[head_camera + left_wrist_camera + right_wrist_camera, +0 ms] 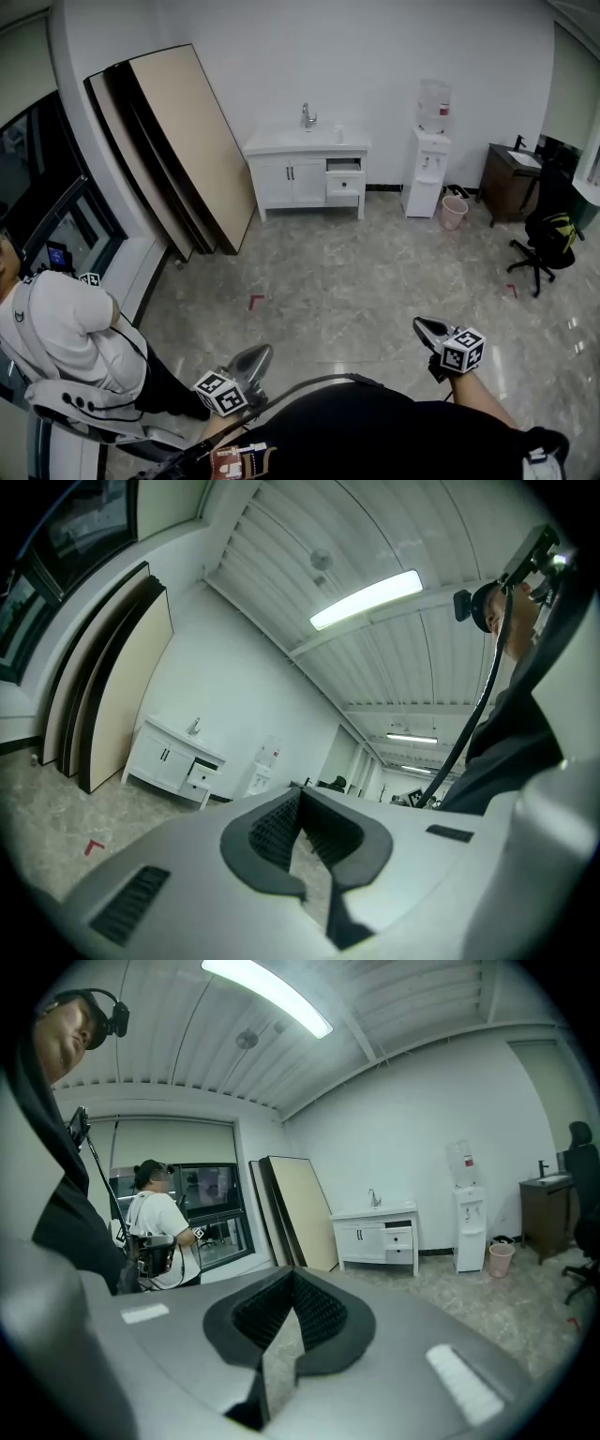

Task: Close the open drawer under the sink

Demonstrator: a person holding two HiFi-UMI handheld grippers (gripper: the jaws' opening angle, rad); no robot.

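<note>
Left of the sink cabinet (292,178), tall boards (178,141) lean against the wall. At the cabinet's right end the open drawer (345,178) juts out, well apart from both grippers. We hold the left gripper (253,356) and the right gripper (424,326) with jaws closed together on nothing. We judge the drawer light, rigid and free on its runners, so a flat push on the middle of its front panel should suit better than any pinch.

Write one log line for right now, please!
drawer: open | left gripper: shut, empty | right gripper: shut, empty | sink cabinet: far off
</note>
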